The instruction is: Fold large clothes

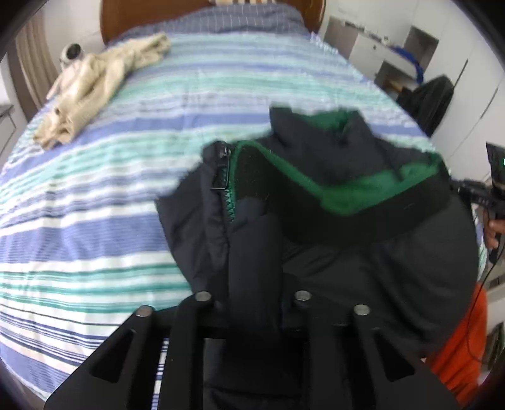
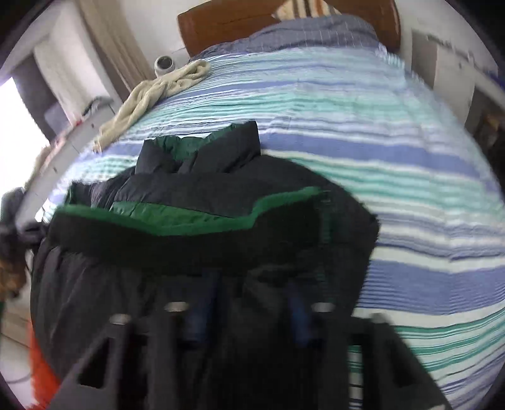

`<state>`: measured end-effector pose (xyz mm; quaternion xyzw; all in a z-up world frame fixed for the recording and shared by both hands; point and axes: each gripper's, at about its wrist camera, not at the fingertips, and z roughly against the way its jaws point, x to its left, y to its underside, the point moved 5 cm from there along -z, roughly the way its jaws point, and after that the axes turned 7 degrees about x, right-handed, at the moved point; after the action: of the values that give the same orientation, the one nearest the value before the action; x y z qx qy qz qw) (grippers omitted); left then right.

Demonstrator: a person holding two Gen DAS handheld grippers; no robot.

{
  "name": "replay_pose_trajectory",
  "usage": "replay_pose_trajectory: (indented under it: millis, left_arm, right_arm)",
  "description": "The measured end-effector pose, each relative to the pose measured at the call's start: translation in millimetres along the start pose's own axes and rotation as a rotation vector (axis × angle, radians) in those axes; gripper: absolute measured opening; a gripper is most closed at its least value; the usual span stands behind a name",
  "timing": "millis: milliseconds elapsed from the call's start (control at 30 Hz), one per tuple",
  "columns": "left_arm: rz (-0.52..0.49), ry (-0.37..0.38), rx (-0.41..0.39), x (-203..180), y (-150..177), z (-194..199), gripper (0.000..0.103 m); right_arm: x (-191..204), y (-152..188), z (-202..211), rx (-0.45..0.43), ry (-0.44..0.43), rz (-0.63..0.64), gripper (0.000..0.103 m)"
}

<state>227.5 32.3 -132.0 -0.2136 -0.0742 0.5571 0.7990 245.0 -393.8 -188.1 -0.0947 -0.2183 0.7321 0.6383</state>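
A large black puffer jacket (image 1: 363,252) with green lining and a green zipper hangs over the near part of the striped bed (image 1: 126,195). It also fills the lower middle of the right wrist view (image 2: 189,246). My left gripper (image 1: 252,271) is shut on a fold of the jacket near the zipper. My right gripper (image 2: 249,299) is shut on the jacket's black fabric; its fingertips are buried in the cloth. The right gripper also shows at the far right of the left wrist view (image 1: 492,195), held by a hand.
A crumpled beige garment (image 1: 101,85) lies at the bed's far left, also in the right wrist view (image 2: 151,94). A wooden headboard (image 2: 252,22) stands at the far end. White cabinets (image 1: 394,53) stand to the right. Orange cloth (image 1: 457,347) shows near the jacket.
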Motion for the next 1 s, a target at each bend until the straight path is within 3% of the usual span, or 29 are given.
replay_pose_trajectory:
  millis: [167,333,400,500,567,767,1000]
  left_arm:
    - [0.083,-0.003,-0.202,2,-34,42,0.013]
    - [0.124,-0.131,-0.302,3,-68,24,0.013]
    - [0.171,-0.192,-0.281,10,-73,-14,0.013]
    - [0.229,-0.236,-0.212,26,-64,-61,0.014]
    - [0.233,-0.271,-0.173,33,-51,-90,0.022]
    - [0.235,-0.279,-0.204,35,-43,-107,0.025]
    - [0.26,-0.245,-0.205,38,-50,-117,0.027]
  right_arm:
    - [-10,-29,49,-0.166,0.11,-0.032,0.011]
    - [-14,-71,59,-0.292,0.175,-0.082,0.011]
    - [-22,-79,39,-0.293,0.217,-0.103,0.011]
    - [-40,-69,-15,-0.214,0.239,-0.18,0.011]
    - [-48,-57,-50,-0.162,0.232,-0.236,0.011]
    - [-46,-39,-92,-0.165,0.226,-0.264,0.011]
    - [-53,-34,-100,-0.189,0.174,-0.296,0.011]
